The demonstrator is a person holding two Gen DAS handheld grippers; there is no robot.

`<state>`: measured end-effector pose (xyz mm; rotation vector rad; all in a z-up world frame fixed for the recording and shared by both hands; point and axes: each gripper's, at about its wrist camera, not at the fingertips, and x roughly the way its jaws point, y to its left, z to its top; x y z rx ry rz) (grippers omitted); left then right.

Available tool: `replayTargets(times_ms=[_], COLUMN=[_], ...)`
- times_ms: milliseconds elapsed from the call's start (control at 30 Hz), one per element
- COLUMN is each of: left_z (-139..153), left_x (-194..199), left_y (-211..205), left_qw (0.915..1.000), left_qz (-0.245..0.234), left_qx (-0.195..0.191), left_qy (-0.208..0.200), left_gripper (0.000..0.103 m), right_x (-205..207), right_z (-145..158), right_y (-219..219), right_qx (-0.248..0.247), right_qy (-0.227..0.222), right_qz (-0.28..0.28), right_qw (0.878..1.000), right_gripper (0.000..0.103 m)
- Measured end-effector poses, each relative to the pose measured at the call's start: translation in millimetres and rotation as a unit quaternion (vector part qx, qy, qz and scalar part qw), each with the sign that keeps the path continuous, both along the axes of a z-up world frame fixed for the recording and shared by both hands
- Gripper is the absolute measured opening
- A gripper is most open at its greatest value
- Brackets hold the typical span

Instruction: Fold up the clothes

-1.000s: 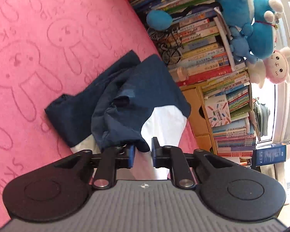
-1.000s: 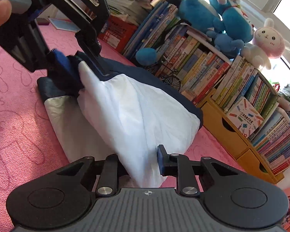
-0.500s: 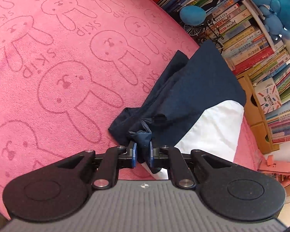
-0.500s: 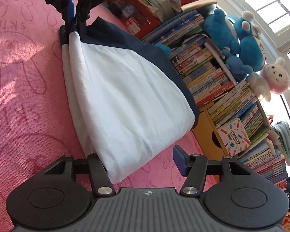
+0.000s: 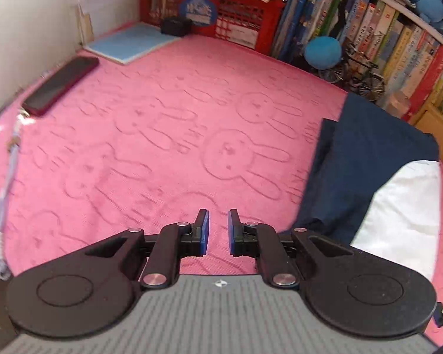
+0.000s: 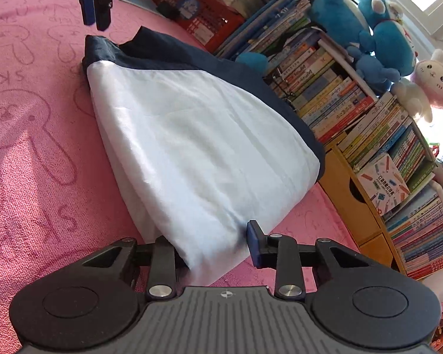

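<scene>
Left wrist view: the left hand-held gripper (image 5: 218, 233) hangs over the pink rabbit-print blanket (image 5: 168, 135) with a narrow gap between its blue pads and nothing in them, so it is released. The folded garment (image 5: 369, 177), navy with a white panel, lies flat on the blanket off to the right of the fingers, apart from them and near the bookshelf (image 5: 398, 47) side. A dark phone (image 5: 60, 84) rests by the far left edge of the blanket next to the wall, and a light blue pad (image 5: 133, 42) sits in the far corner in front of a red crate (image 5: 221, 14). A blue ball (image 5: 322, 52) and a small model bicycle (image 5: 360, 75) stand against the books.

Right wrist view: the right hand-held gripper (image 6: 218, 242) is spread wide, and the near white corner of the garment (image 6: 192, 147) lies between its fingers; the right pad stands just off the cloth, the left one is hidden behind it, so it is released, not pinching. The navy end points away, toward the left hand-held gripper (image 6: 96, 6), which hovers above the blanket (image 6: 29, 147) just past the garment's far corner. Blue and pink plush toys (image 6: 384, 29) sit on top of the bookshelf (image 6: 354, 112).
</scene>
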<state>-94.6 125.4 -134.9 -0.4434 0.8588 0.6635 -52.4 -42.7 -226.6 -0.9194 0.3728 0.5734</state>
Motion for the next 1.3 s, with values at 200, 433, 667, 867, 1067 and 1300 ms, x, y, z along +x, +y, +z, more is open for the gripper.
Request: replayTargets(times_ms=[200,433,667,867,1067,1300], left_z=[30.8,-7.8,-44.2,-46.1,-44.8,-43.8], left_x=[16.5,74.9,84.2,80.4,86.0,83.7], left_y=[-57.0,-116.5,-107.5,-105.4,-97.7,-95.9], left_qw=[0.9708,0.9546,0.954,0.948,0.9386,0.9274], left_qz=[-0.199,-0.289,-0.287,-0.306,-0.337,-0.367], left_qx=[0.135,0.07,0.066,0.067,0.042,0.044], left_qy=[0.002,0.013,0.055,0.055,0.064,0.059], left_gripper=[0.021,0.023,0.027,0.027,0.028,0.028], right_x=[-1.3,2.5,35.3,141.7,223.5,297.1], right_z=[1.6,12.6,80.4,81.6,62.5,49.8], right_y=[-4.6,-19.1,-108.2,-173.7,-131.7,-73.0], right_qx=[0.012,0.01,0.084,0.343,0.407,0.367], right_qy=[0.003,0.023,0.223,0.481,0.445,0.357], right_qz=[-0.002,0.03,0.008,-0.19,-0.187,-0.19], right_qw=[1.0,0.999,0.971,0.784,0.776,0.838], right_gripper=[0.033,0.038,0.098,0.082,0.084,0.05])
